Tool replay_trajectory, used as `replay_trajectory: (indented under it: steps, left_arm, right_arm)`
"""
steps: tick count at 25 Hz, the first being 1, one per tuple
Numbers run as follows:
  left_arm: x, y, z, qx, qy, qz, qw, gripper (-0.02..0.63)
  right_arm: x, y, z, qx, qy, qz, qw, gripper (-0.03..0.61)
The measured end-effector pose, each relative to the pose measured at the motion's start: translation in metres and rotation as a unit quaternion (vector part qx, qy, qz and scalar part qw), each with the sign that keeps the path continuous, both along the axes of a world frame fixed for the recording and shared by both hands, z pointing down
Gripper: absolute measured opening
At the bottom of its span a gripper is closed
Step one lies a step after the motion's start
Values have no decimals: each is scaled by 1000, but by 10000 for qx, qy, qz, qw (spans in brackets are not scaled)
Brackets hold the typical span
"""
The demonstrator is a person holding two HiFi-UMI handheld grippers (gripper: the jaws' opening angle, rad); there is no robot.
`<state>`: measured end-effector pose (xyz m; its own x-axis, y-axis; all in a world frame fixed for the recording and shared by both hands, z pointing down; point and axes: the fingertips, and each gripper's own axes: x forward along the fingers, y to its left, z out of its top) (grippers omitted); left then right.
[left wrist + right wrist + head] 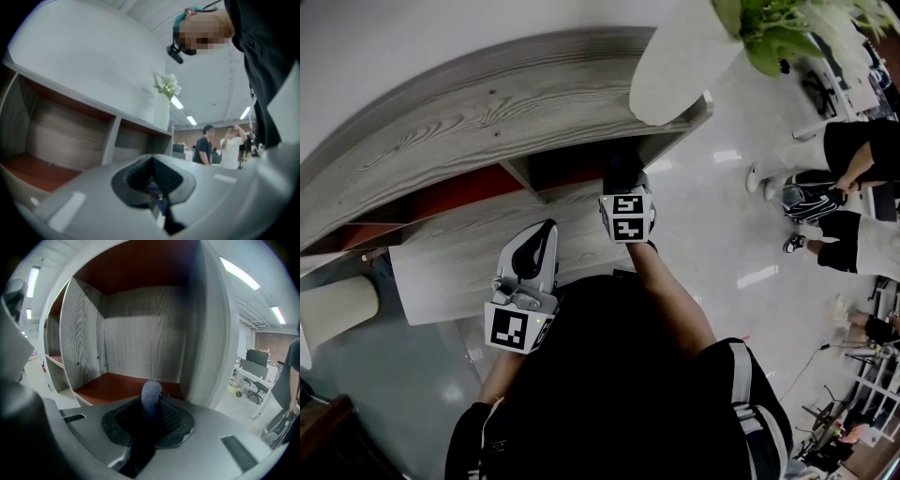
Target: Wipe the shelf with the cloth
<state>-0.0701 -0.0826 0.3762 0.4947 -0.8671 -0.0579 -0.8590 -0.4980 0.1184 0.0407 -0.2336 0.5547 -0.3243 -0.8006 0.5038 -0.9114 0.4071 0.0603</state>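
- The cloth [151,395], a blue-grey knit, stands up as a rounded nub between the jaws of the right hand-held gripper [151,405], which are closed tight on it
- That gripper points into the end compartment of the shelf [487,103], with the cloth above the front edge of the red-brown compartment floor [124,383] and short of the wood-grain back wall
- The left hand-held gripper [152,172] has its jaws pressed together, and nothing between them can be made out; it sits lower and to the left, outside the shelf
- Only the head view shows the white vase [680,61] of green leaves on the shelf top, just above the right gripper; the cloth is hidden there
- Only the right gripper view shows the compartment's inside: the end wall [211,333] close on the right, a divider [82,329] farther left
- Past the end wall lies open glossy floor [741,234]
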Motion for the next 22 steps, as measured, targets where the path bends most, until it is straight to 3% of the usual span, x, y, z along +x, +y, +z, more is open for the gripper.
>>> replay_trajectory:
  steps: [22]
  left_arm:
    - [-10, 3, -3, 91, 94, -77, 9999, 5]
  right_arm:
    - [-79, 19, 2, -199, 437, -1296, 9904, 53]
